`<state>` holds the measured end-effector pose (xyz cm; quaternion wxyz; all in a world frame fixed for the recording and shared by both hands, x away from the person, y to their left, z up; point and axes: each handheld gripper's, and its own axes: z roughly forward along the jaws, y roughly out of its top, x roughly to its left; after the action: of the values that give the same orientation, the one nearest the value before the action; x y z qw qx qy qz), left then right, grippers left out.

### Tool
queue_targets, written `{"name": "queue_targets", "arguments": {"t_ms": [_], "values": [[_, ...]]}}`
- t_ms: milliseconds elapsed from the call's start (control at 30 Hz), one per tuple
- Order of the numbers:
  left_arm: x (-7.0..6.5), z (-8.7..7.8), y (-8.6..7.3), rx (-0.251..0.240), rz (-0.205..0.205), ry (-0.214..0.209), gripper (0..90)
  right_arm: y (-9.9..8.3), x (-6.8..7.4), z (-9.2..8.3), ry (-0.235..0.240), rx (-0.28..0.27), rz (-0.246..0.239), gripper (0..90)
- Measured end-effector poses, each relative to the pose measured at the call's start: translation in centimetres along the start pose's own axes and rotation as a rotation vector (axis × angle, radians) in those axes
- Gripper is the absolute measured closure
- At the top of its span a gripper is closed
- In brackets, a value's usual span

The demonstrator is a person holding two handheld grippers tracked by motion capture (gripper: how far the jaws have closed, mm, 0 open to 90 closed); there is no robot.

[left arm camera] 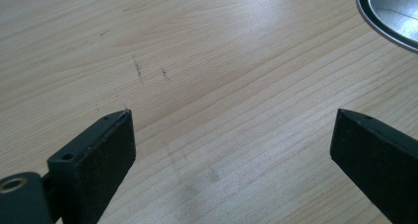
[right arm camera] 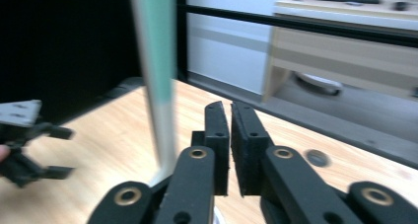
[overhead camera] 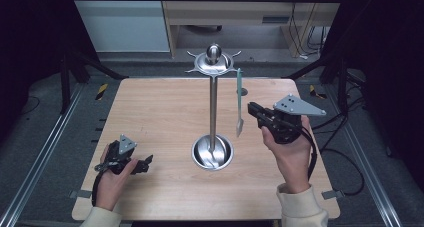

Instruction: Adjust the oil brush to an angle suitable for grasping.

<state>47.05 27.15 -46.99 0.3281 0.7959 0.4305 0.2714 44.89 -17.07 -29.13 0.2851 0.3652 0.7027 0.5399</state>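
A steel stand (overhead camera: 213,107) rises from a round steel dish (overhead camera: 212,152) at the table's middle, topped by a disc with small hooks (overhead camera: 214,62). A slim utensil (overhead camera: 239,102) with a green handle and a pale blade hangs upright just right of the pole, its top near a right-hand hook. My right gripper (overhead camera: 251,108) is held in the air right beside the utensil's lower part. Its jaws are shut with nothing between them (right arm camera: 230,110), and the blurred utensil (right arm camera: 157,61) passes to their left. My left gripper (overhead camera: 148,163) lies low at the front left, open over bare wood (left arm camera: 231,140).
The wooden table (overhead camera: 160,112) has a small dark hole (overhead camera: 242,91) behind the utensil. The dish's rim (left arm camera: 389,12) shows at the top right of the left gripper view. The left gripper (right arm camera: 66,152) appears far off in the right gripper view. Dark frame rails surround the table.
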Motion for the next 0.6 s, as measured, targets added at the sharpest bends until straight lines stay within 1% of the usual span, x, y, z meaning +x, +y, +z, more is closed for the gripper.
{"name": "queue_targets", "arguments": {"t_ms": [33,100,367,400,467,600], "values": [[0.0,0.0,0.0,0.000,0.000,0.000,3.1,0.0,-0.1,-0.1,-0.023,0.000,-0.001,81.8],[0.0,0.0,0.0,0.000,0.002,0.000,3.1,-0.2,-0.5,-0.3,-0.052,0.000,0.000,76.4],[0.0,0.0,0.0,0.000,0.002,0.001,3.1,-0.5,-1.5,-0.4,-0.130,-0.001,0.011,48.7],[0.0,0.0,0.0,0.000,0.002,0.001,3.1,-0.6,-1.6,-0.4,-0.140,0.001,0.015,46.6],[0.0,0.0,0.0,0.000,0.002,0.001,3.1,-0.7,-1.9,-0.3,-0.153,0.007,0.014,39.5],[0.0,0.0,0.0,0.000,0.004,0.001,3.1,-0.9,-2.3,-0.2,-0.190,0.028,0.019,30.9]]}}
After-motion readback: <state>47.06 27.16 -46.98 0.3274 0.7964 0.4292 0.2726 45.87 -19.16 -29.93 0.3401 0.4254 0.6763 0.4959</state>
